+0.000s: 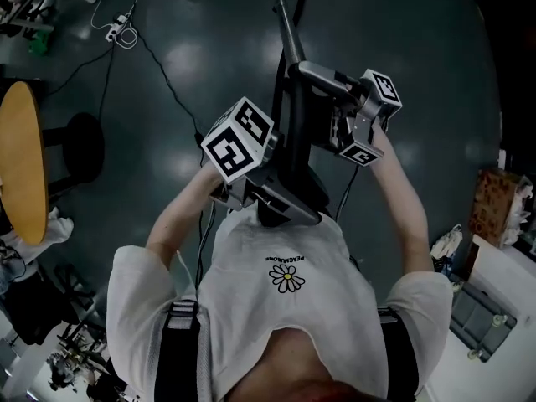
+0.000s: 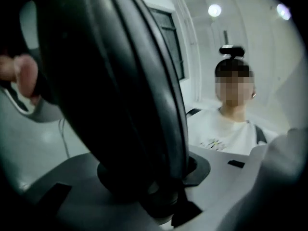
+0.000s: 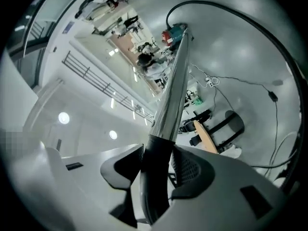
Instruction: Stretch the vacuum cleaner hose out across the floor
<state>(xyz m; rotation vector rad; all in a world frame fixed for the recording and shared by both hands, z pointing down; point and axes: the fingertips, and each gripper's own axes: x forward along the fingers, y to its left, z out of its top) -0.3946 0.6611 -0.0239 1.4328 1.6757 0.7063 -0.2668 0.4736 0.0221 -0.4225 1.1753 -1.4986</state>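
Both tongs are clamping: left tongs are pinching the fat black hose, right tongs are squeezing the wand. It's all hanging chest-high off the floor, pointing toward 12 o'clock (head view). I'm guessing the hose is light, ribbed and springy, so I'd be pulling from the stiff ends, not the soft middle.

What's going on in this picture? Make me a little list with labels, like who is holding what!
left gripper: clamped on a thick black vacuum piece
right gripper: clamped on the dark collar of the silvery vacuum tube
vacuum position: held up in front of the person, off the floor
on the floor: thin cables
at the left edge: round wooden table
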